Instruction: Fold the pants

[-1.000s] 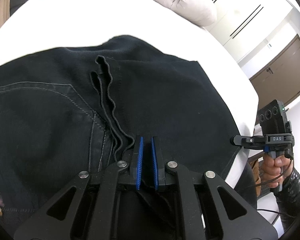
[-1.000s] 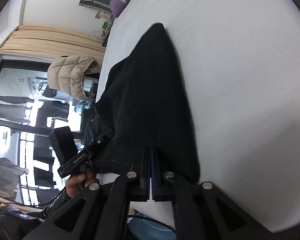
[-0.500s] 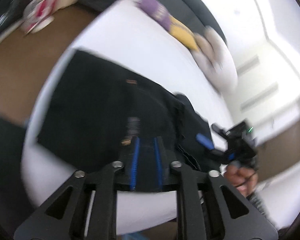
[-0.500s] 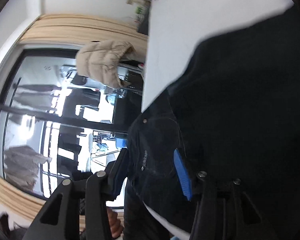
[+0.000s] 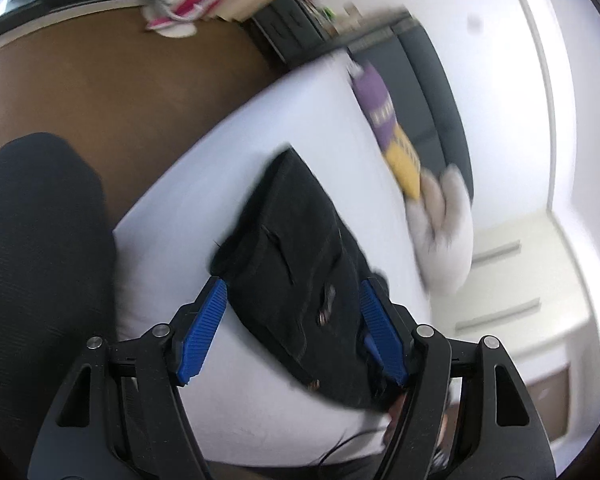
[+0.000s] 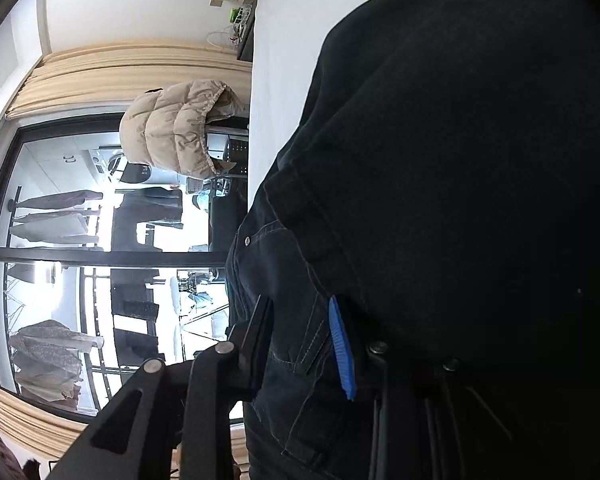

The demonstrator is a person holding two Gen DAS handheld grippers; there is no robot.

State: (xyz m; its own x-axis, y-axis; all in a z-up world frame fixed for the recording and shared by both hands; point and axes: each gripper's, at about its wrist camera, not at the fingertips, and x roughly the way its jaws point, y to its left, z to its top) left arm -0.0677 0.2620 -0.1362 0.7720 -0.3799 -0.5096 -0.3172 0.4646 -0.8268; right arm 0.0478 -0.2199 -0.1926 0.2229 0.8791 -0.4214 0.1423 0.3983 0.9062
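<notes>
Folded black pants (image 5: 300, 264) lie on a white bed (image 5: 188, 216). The left gripper (image 5: 292, 332), its jaws just widened, hovers released above them, while the right gripper (image 6: 300, 348), jaws just narrowing, straddles the pants' waistband (image 6: 296, 340); whether it pinches is unclear.

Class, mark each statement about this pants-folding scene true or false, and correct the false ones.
1. The pants are black. True.
2. The pants lie on a white bed. True.
3. The left gripper is clamped shut. False: its blue pads stand wide apart, having just been opening, with the folded pants lying beyond them, ungripped.
4. A beige puffer jacket hangs by the window. True.
5. The right gripper has nothing between its fingers. False: denim of the pants sits between them.
</notes>
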